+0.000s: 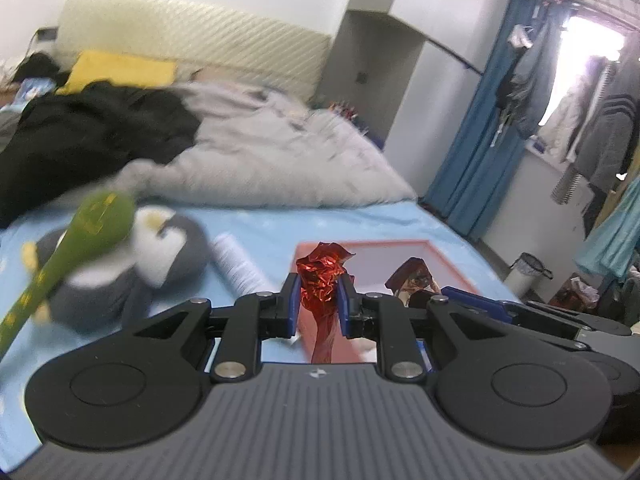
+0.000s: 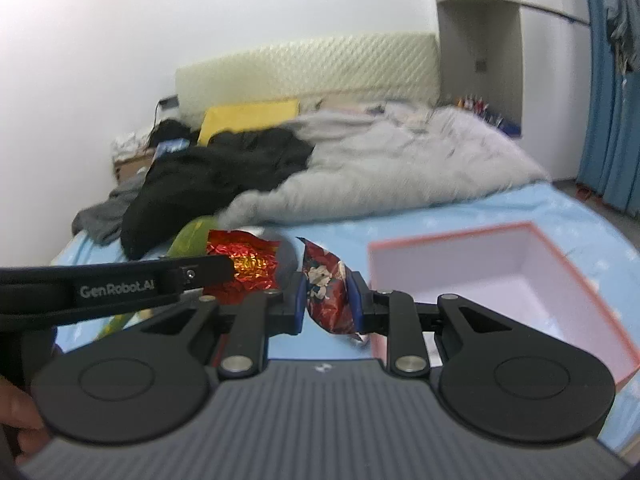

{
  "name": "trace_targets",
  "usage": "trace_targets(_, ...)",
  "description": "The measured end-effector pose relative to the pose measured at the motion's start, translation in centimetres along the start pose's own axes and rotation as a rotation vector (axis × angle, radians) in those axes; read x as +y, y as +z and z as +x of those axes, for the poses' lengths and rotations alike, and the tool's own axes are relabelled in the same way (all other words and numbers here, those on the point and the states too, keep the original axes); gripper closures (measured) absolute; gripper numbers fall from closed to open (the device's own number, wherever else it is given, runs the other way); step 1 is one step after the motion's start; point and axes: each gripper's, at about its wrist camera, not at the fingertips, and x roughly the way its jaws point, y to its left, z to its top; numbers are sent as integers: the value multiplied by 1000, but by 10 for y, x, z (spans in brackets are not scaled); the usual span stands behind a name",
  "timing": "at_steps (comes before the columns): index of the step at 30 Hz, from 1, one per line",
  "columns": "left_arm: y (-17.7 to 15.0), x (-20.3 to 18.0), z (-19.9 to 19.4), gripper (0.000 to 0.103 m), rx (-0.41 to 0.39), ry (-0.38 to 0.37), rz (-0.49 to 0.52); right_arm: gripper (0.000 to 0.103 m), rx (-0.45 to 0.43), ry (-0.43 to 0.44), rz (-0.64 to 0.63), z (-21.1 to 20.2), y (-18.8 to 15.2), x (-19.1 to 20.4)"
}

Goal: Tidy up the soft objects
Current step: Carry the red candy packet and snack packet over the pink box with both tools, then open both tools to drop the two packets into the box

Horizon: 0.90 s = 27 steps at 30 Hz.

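My left gripper (image 1: pixel 318 300) is shut on a crumpled red foil wrapper (image 1: pixel 324 276), held above the blue bed sheet. The foil also shows in the right wrist view (image 2: pixel 244 264). My right gripper (image 2: pixel 330 300) is shut on a dark red printed snack packet (image 2: pixel 330 288); it also shows in the left wrist view (image 1: pixel 414 276). A pink-rimmed open box (image 2: pixel 520 268) with a white inside lies on the bed just right of the right gripper, and ahead of the left one (image 1: pixel 452 256). A grey penguin plush (image 1: pixel 132 268) and a green plush stick (image 1: pixel 72 248) lie to the left.
A grey duvet (image 1: pixel 280 148) and black clothes (image 1: pixel 92 136) are piled at the back of the bed, with a yellow pillow (image 1: pixel 120 68). A white roll (image 1: pixel 236 264) lies by the penguin. Blue curtains (image 1: pixel 480 128), hanging clothes and a bin (image 1: pixel 526 272) stand right of the bed.
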Motion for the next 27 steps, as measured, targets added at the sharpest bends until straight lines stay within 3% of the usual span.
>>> trace_targets(8, 30, -56, 36, 80, 18, -78, 70, 77, -43, -57, 32, -12, 25, -43)
trace_targets(18, 23, -104, 141, 80, 174, -90, 144, 76, 103, -122, 124, 22, 15, -122)
trace_targets(27, -16, -114, 220, 80, 349, -66, 173, 76, 269, -170, 216, 68, -35, -168)
